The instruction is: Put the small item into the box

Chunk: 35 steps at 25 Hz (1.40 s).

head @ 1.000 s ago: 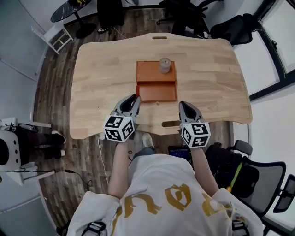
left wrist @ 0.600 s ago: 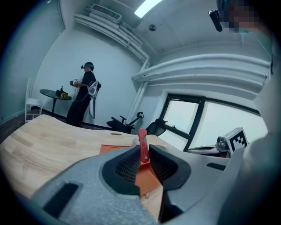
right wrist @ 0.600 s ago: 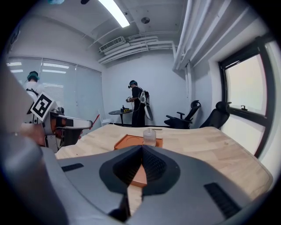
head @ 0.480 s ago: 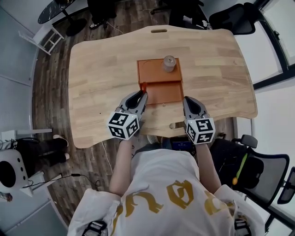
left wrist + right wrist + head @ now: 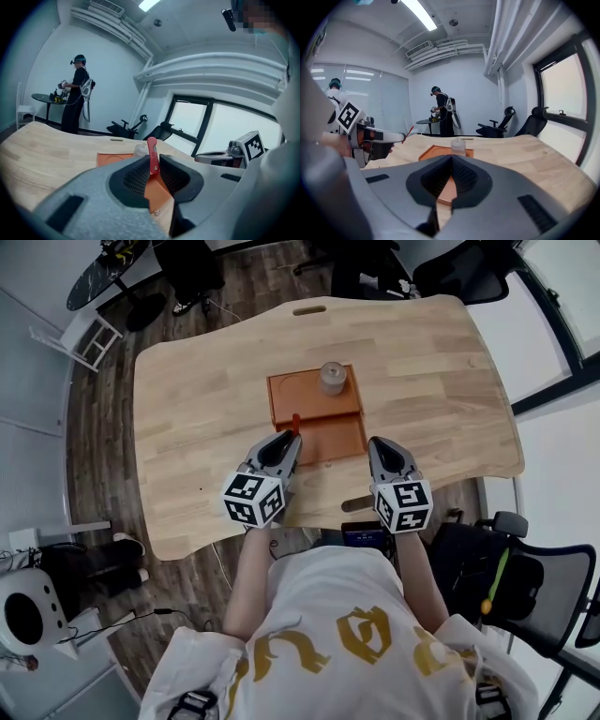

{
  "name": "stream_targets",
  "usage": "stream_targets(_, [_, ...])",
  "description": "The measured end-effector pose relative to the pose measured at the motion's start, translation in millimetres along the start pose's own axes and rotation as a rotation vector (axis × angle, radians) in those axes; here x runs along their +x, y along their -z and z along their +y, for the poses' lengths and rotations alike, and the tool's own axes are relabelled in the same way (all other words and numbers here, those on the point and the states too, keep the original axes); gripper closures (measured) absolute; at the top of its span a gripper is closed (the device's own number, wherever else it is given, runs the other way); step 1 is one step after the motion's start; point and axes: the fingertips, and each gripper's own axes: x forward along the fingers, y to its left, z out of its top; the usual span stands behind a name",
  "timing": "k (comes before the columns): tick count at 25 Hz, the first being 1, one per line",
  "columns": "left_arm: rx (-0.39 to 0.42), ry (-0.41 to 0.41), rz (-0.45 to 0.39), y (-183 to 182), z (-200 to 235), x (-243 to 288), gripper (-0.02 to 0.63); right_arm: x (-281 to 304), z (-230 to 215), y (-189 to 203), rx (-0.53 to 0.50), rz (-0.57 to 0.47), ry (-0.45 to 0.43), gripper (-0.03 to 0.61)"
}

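An orange box [image 5: 328,438] lies open at the middle of the wooden table [image 5: 202,390], its lid part [image 5: 295,393] at the back. A small clear bottle [image 5: 332,377] stands on that lid part. My left gripper [image 5: 291,438] is shut on a thin red item [image 5: 295,421], which sticks up at the box's left rim. The left gripper view shows the red item [image 5: 152,158] pinched upright between the jaws, with the box [image 5: 115,159] behind. My right gripper [image 5: 378,444] is shut and empty, just right of the box. In the right gripper view the box [image 5: 437,153] and bottle [image 5: 458,146] lie ahead.
Office chairs [image 5: 464,270] stand beyond the table's far edge. A person [image 5: 442,111] stands at a small round table in the background. The table has a slot [image 5: 309,309] at its far edge and another slot [image 5: 356,503] at the near edge.
My left gripper has edged forward and right with the red item, which now stands at the box's left rim. The right gripper has barely moved. The head camera has shifted.
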Motion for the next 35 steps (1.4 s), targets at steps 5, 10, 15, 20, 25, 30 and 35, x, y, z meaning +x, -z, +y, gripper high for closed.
stream_targets(5, [-0.004,-0.007,0.013,1.7,5.5,3.7,0.549,6.9,-6.5,-3.0,0.017,-0.002,0.009,0.568])
stream_targets(10, [-0.01,-0.018,0.02,4.9,12.0,7.6,0.549,13.2,-7.5,4.8,0.023,0.018,-0.001,0.566])
stream_targets(15, [-0.033,-0.016,0.031,8.0,18.7,14.1,0.549,22.7,-8.5,10.1,0.031,0.04,-0.011,0.566])
stream_targets(20, [-0.026,-0.008,0.064,14.3,23.5,25.9,0.549,30.1,-13.3,18.0,0.035,0.067,-0.01,0.568])
stream_targets(25, [-0.028,-0.01,0.102,24.2,28.2,36.8,0.549,37.1,-22.4,26.1,0.045,0.095,-0.002,0.566])
stream_targets(30, [-0.012,0.008,0.152,36.1,31.2,51.0,0.548,47.3,-28.1,35.4,0.055,0.119,-0.004,0.566])
stream_targets(35, [0.061,0.046,0.243,51.4,29.7,67.0,0.549,60.3,-30.6,39.5,0.064,0.135,-0.016,0.567])
